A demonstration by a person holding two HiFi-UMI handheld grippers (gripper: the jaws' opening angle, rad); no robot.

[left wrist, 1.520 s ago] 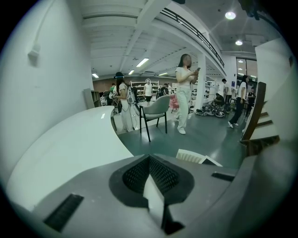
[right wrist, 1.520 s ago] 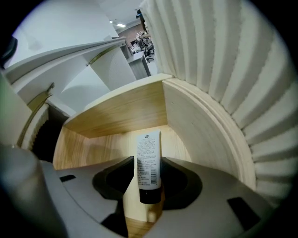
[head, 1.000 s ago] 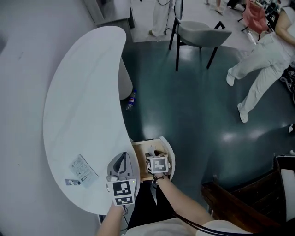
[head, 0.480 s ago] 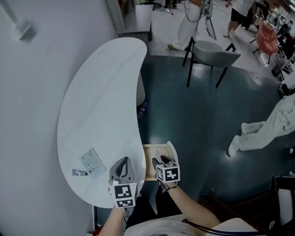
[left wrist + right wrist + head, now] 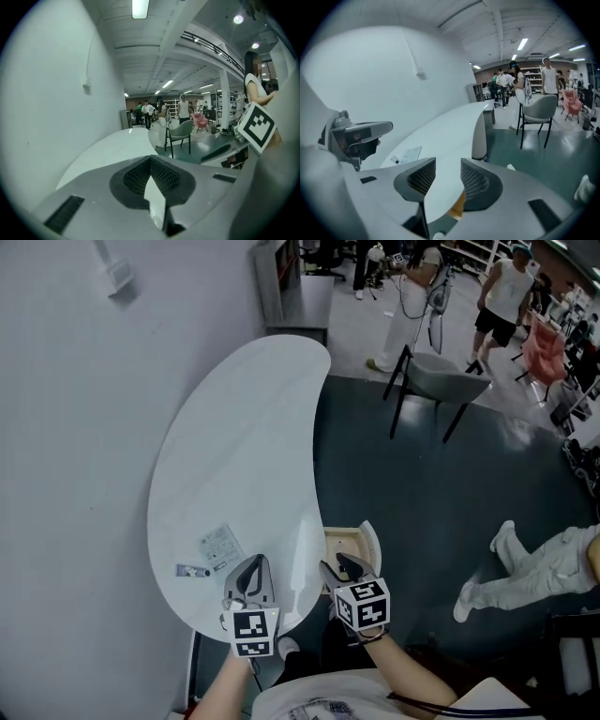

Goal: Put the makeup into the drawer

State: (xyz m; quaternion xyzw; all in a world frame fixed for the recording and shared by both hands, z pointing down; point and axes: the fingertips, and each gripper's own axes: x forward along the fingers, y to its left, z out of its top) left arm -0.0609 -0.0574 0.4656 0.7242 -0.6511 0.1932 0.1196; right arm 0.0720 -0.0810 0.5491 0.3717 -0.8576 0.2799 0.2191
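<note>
Left gripper (image 5: 251, 564) has its jaws together, empty, over the table (image 5: 244, 427) edge. The makeup (image 5: 219, 547) lies on the table just left of it. Right gripper (image 5: 343, 565), jaws apart and empty, hangs above the open drawer (image 5: 371, 542).

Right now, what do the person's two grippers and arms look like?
The left gripper and right gripper are both grey, with dark meshed pads. Each carries a white cube with black square markers. The forearms are unsleeved; a light T-shirt shows below, and a black cable runs by the right arm.
</note>
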